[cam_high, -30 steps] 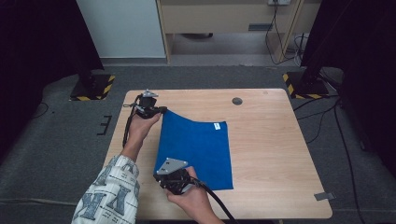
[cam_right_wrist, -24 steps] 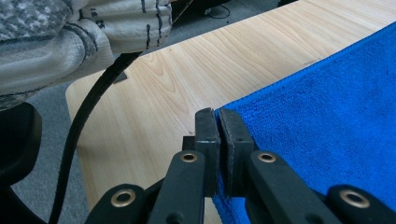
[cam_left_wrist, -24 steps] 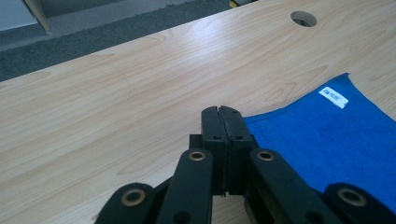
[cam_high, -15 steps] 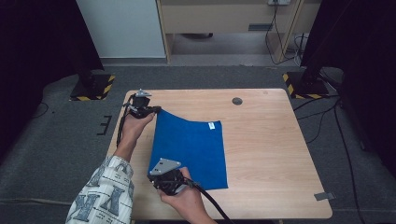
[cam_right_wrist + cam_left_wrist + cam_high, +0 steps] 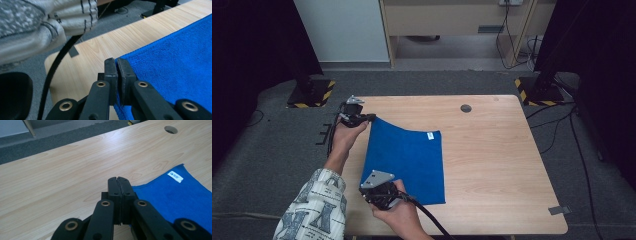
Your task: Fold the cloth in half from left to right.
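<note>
A blue towel (image 5: 407, 160) lies spread on the wooden table (image 5: 492, 165), a white label (image 5: 430, 135) at its far right corner. My left gripper (image 5: 372, 118) is shut on the towel's far left corner, pulling it up into a small peak. My right gripper (image 5: 365, 189) is shut on the near left corner, by the table's front left edge. In the left gripper view the closed jaws (image 5: 117, 180) pinch the towel (image 5: 180, 202), with the label (image 5: 175, 176) beyond. In the right gripper view the gripper (image 5: 116, 61) clamps the towel's edge (image 5: 175, 62).
A round cable hole (image 5: 466, 108) sits near the table's far edge, also in the left gripper view (image 5: 170, 129). The table's left edge runs close to both hands. Striped stand bases (image 5: 312, 94) (image 5: 537, 91) rest on the grey floor behind.
Both grippers have slid to the left and dragged the towel with them toward the table's left edge. Both grips stay closed.
</note>
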Motion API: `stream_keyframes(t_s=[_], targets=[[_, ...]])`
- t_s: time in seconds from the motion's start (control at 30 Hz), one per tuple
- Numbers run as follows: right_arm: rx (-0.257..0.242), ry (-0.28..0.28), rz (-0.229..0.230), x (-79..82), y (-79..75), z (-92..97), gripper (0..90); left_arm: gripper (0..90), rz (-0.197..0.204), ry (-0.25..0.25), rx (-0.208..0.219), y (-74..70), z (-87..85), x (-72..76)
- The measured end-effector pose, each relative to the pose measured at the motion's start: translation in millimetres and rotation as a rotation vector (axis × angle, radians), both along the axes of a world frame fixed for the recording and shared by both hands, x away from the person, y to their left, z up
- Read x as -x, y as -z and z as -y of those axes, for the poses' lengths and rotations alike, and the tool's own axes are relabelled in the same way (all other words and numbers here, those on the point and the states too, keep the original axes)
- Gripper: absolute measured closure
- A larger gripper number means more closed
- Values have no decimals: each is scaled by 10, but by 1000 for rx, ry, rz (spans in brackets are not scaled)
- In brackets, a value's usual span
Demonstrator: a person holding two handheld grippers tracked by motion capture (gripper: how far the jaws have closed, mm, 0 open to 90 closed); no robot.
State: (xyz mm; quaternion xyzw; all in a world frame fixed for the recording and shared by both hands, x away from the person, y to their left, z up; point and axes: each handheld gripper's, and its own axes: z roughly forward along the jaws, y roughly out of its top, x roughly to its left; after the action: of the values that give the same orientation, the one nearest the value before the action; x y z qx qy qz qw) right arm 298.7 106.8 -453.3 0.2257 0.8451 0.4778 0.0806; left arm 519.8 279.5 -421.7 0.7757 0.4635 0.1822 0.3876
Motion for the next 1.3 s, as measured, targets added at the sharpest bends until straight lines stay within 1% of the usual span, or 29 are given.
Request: stream_keyframes(t_s=[0.07,0.13,0.2,0.3,0.37,0.4,0.57,0.67,0.73,0.77,0.83,0.87,0.9,0.93,1.07,1.1,1.13,1.2,1.3], targets=[[-14,-4,-2,4,-9,-41,871,896,-2,-6,6,-4,-43,7],[-13,-8,1,6,-11,-74,871,896,1,-10,7,-8,-72,14],[-15,-7,-6,3,-5,-84,871,896,1,-12,12,-11,-85,16],[-7,-8,-1,2,0,-56,870,896,-1,-14,22,-6,-61,8],[-3,-9,3,-3,-5,-5,870,896,-1,-12,24,0,-37,3],[-3,-4,1,-2,-7,18,870,896,-2,-8,23,15,29,-11],[-3,17,1,-27,5,254,870,895,-6,5,21,82,275,-67],[-7,33,-9,-48,36,409,870,895,-6,19,9,127,437,-106],[-2,44,-17,-60,60,504,870,895,-9,29,13,150,540,-127],[0,48,-21,-67,72,548,870,895,-9,35,7,163,589,-138],[6,57,-26,-74,94,619,870,895,-10,39,6,174,622,-146],[6,57,-26,-74,94,619,870,895,-14,43,12,203,684,-158],[12,62,-26,-79,114,672,870,894,-15,46,12,217,711,-165],[18,68,-31,-83,135,735,870,895,-18,48,9,254,778,-178],[25,63,-32,-87,153,806,870,895,-22,59,13,297,862,-187],[36,65,-30,-87,163,849,870,895,-23,67,10,318,907,-192],[36,65,-30,-87,163,849,870,895,-23,67,10,318,907,-192],[43,70,-28,-71,187,901,870,895,-34,76,16,354,966,-200],[49,77,-30,-49,215,946,870,895,-40,86,10,386,1035,-201]])
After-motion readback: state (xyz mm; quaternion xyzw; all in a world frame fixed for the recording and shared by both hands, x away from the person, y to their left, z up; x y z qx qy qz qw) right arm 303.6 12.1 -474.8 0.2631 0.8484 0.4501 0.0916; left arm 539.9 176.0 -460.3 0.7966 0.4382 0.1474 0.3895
